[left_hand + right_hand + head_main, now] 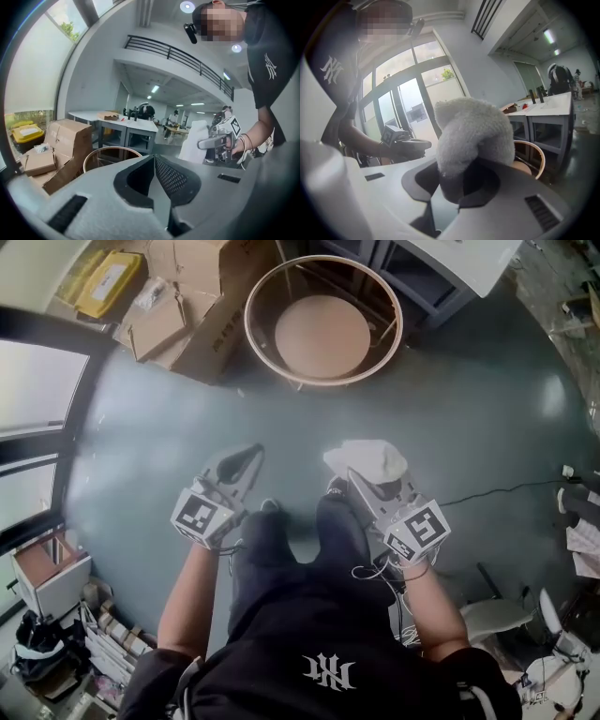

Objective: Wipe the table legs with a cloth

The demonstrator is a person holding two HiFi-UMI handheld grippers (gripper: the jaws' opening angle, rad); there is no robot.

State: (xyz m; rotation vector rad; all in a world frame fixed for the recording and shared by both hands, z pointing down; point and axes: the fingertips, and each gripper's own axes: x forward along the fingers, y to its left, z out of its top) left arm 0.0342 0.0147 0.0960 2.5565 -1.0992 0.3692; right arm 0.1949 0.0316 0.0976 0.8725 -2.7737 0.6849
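A round table with a pale wooden rim (281, 362) stands ahead of me on the grey floor; thin legs show inside the ring. Its rim also shows in the left gripper view (101, 153) and the right gripper view (537, 157). My right gripper (361, 474) is shut on a bunched white cloth (370, 458), which bulges above the jaws (471, 131). My left gripper (242, 463) is shut with nothing in it, its jaws meeting at the tip (154, 158). Both are held at about waist height, well short of the table. Each gripper shows in the other's view: the right (220, 140), the left (410, 146).
Cardboard boxes (187, 306) and a yellow bin (108, 282) lie left of the table. A grey workbench (441, 273) stands behind it. A cable (506, 488) runs across the floor at right. Window frames (56, 437) and a small white cabinet (47, 573) line the left side.
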